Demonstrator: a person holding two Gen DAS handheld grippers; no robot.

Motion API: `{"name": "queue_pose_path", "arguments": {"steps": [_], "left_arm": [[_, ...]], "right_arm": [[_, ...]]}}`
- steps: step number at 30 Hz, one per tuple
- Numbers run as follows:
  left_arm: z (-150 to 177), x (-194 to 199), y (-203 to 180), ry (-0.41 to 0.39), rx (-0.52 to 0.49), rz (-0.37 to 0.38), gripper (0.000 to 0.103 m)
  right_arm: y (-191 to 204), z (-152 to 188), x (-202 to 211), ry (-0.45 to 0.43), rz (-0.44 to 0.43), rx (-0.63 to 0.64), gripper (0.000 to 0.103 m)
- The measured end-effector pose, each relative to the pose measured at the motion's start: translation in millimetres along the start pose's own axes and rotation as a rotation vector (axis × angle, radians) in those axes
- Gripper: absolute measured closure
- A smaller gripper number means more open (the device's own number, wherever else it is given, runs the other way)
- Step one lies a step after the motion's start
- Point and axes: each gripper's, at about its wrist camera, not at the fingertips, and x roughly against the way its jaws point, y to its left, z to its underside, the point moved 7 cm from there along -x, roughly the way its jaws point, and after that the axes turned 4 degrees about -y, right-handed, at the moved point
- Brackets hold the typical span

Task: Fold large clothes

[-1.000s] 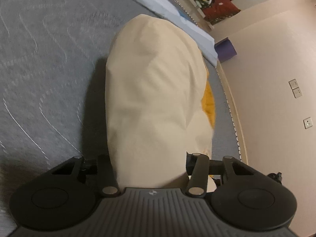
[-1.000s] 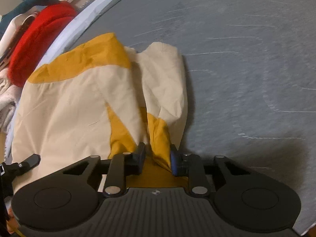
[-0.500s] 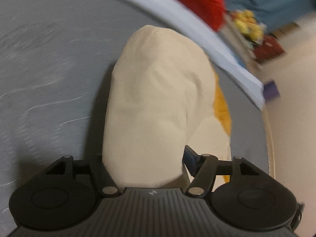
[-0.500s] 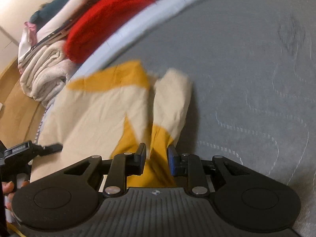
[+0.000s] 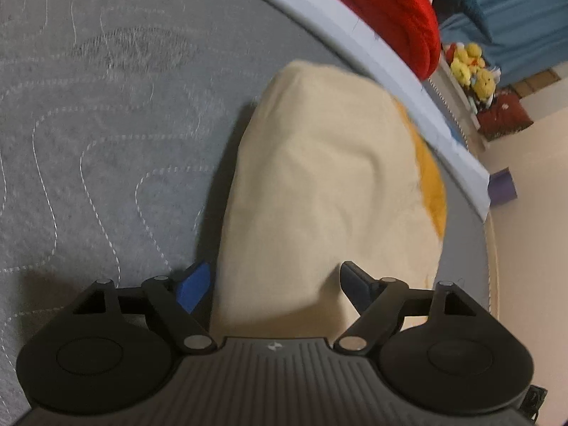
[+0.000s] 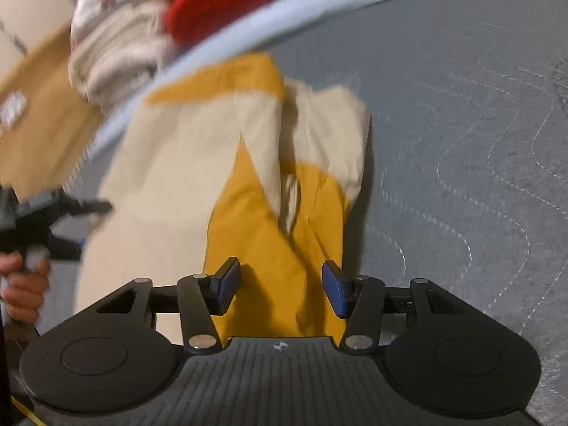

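Left wrist view: your left hand-held gripper has its jaws opening, wide apart. The cream and mustard-yellow fabric garment lies between them, but neither of the blue pads presses on it; the cloth is released. The garment rests in a folded heap on the grey quilted mattress, near the mattress's pale blue edge band. Beyond that edge you can see a red knitted fabric bundle and, farther off, yellow plush toys on what looks like a shelf; its form is blurred.

Right wrist view: your right hand-held gripper has its jaws opening too. The mustard-yellow part of the garment lies in the gap, with both pads clear of the cloth, so nothing is grasped. The cream part spreads away to the picture's left. At the left edge your left hand holds the other gripper's handle just beside the garment. Beyond the mattress edge sits a pile of folded off-white cloth beside the red bundle, next to a brown cardboard box. You cannot tell what the box contains; only its outer wall shows.
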Motion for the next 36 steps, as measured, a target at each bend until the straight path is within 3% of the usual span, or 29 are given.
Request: {"name": "queue_pose_path", "arguments": {"steps": [1,3,7,11,16,20,21,22,23,24,27,28,29,31,32,34,35,36], "left_arm": [[1,-2,3,-0.006,0.006,0.01,0.019],[3,-7,5,-0.02,0.017,0.036,0.021],[5,-30,-14,-0.06,-0.092,0.04,0.021],[3,-39,-32,-0.086,-0.14,0.112,0.021],[7,-18,-17,-0.032,-0.146,0.026,0.021],[32,26,-29,-0.02,-0.359,0.044,0.021],[46,30,-30,0.001,-0.442,0.035,0.021],[59,25,-24,0.027,-0.519,-0.023,0.016],[70,20,-15,0.042,-0.58,-0.094,0.009],[76,17,-8,0.047,-0.603,-0.144,0.009],[76,38,-6,0.01,-0.515,-0.186,0.011],[77,53,-14,-0.029,-0.533,-0.195,0.011],[79,68,-22,-0.072,-0.569,-0.206,0.01],[85,104,-37,-0.174,-0.63,-0.239,0.003],[89,120,-41,-0.22,-0.641,-0.248,0.0],[102,155,-52,-0.313,-0.647,-0.256,0.0],[111,174,-59,-0.362,-0.639,-0.258,0.0],[121,190,-62,-0.404,-0.63,-0.258,0.0]], "right_arm": [[3,4,1,0.011,0.0,0.017,0.061],[7,7,8,0.006,-0.028,0.028,0.096],[9,11,26,-0.052,-0.038,0.061,0.099],[0,11,39,-0.063,-0.006,0.046,0.1],[0,12,33,-0.046,0.022,0.037,0.101],[2,11,35,-0.061,0.052,0.043,0.101],[4,11,37,-0.074,0.056,0.04,0.101],[2,13,37,-0.082,0.061,0.041,0.101],[3,16,37,-0.079,0.076,0.051,0.1],[2,20,35,-0.069,0.095,0.065,0.099],[-5,34,28,-0.024,0.236,0.122,0.099],[-7,36,34,-0.04,0.303,0.15,0.099],[-4,33,47,-0.095,0.364,0.19,0.099],[10,24,80,-0.232,0.395,0.245,0.098],[20,20,103,-0.315,0.401,0.267,0.094],[36,21,139,-0.426,0.405,0.284,0.074],[44,26,159,-0.477,0.407,0.289,0.057],[51,32,174,-0.513,0.411,0.293,0.047]]}}
